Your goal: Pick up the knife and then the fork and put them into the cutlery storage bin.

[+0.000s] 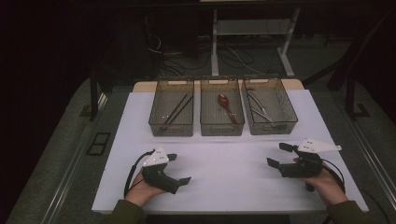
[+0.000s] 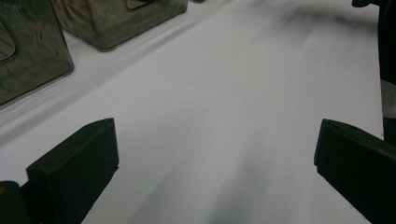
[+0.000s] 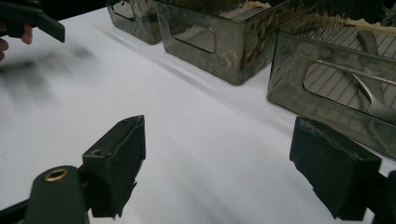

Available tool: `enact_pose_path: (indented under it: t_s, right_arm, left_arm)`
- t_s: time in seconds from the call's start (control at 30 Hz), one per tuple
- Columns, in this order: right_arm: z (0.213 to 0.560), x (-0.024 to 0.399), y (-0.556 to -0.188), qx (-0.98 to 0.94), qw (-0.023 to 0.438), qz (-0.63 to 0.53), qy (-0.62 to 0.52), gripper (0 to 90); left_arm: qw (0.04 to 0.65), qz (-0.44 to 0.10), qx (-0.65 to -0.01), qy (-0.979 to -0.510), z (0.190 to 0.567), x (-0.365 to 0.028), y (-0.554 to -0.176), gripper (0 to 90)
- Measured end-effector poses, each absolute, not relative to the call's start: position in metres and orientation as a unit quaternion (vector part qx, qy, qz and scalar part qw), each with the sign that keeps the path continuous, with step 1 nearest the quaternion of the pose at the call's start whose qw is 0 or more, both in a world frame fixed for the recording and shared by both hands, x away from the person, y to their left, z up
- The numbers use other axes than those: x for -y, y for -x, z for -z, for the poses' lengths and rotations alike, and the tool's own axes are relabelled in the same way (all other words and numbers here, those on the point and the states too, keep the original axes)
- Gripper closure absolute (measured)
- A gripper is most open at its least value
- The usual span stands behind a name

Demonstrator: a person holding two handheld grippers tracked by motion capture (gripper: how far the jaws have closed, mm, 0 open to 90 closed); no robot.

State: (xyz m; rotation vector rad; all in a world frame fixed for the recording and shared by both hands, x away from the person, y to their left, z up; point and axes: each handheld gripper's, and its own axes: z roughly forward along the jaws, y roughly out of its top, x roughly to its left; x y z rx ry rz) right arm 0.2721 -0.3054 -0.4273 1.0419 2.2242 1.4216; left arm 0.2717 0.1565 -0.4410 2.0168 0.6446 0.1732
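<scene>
Both claws stand released with nothing between their black jaws. On the person's left, the left gripper point(image 1: 178, 168) lies low over the white table point(image 1: 224, 186), its jaws spread wide and pointing toward the middle of the table; its own view shows bare white surface between the two dark jaw blocks. Across from it, the right gripper point(image 1: 276, 155) is likewise open, jaws aimed inward toward the left one, a grey three-cornered plate on its top. In the right gripper view the jaws frame white table, with the nearest bin just ahead and to the right.

Each tool is held in a hand coming in from the near edge: the left hand point(image 1: 142, 184) cups its gripper from below, forearm in an olive sleeve; the right hand point(image 1: 324, 179) grips its handle from behind, wrist angled inward. A black cable loops out from each gripper.

Farther out, three smoky translucent bins stand side by side in a row at the far half of the table, well apart from both grippers. The left bin point(image 1: 171, 128) holds dark chopsticks point(image 1: 177, 109) laid diagonally, the middle bin point(image 1: 222, 129) a reddish-brown spoon point(image 1: 226, 106), and the right bin point(image 1: 273, 127) metal cutlery point(image 1: 259, 109) whose exact kind is hard to tell.
</scene>
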Motion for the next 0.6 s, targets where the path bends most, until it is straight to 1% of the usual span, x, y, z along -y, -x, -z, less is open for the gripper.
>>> enact_pose_path:
  t_s: [0.6]
  right_arm:
    - [0.44, 0.307, -0.262, -0.773, 0.149, -0.489, -0.375, 17.6]
  left_arm:
    - [0.486, -0.072, -0.263, -0.83, 0.44, -0.157, -0.272, 0.0]
